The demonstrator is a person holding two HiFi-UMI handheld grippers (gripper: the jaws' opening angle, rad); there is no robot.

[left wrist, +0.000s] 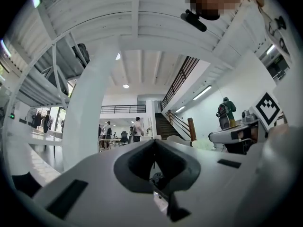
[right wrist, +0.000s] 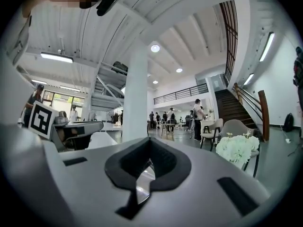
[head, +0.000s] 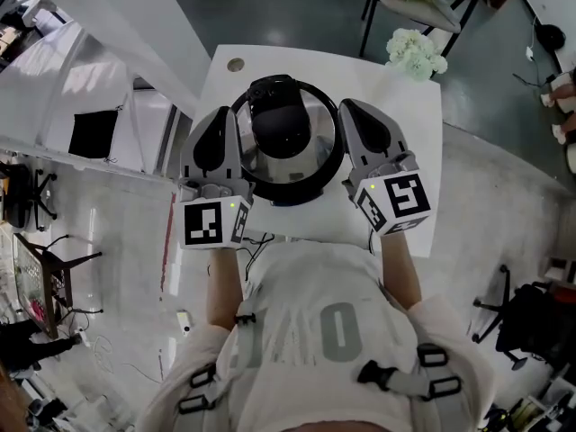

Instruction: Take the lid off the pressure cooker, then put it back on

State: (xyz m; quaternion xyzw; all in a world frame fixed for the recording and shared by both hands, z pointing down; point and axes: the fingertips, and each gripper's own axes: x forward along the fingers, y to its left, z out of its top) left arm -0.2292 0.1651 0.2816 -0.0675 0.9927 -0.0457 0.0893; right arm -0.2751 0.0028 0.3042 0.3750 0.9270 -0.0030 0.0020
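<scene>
Table: white table (head: 409, 115) on a grey floor, with a round grommet (head: 236, 64) near its far left corner.
Flowers: a white bouquet (head: 416, 52) at the table's far right edge.
Chair: a chair (head: 423, 3) just beyond the bouquet, something pale on its seat.
Office chair: a black office chair (head: 499, 309) stands well off to the right.
Hall: a white column (right wrist: 135, 103) rises to a ribbed ceiling; a staircase (right wrist: 239, 108) climbs at right, under a railed balcony (right wrist: 180, 93).
People: several people (right wrist: 198, 115) stand among distant tables.
Lighting: round ceiling lamps (right wrist: 155, 48) are lit.
</scene>
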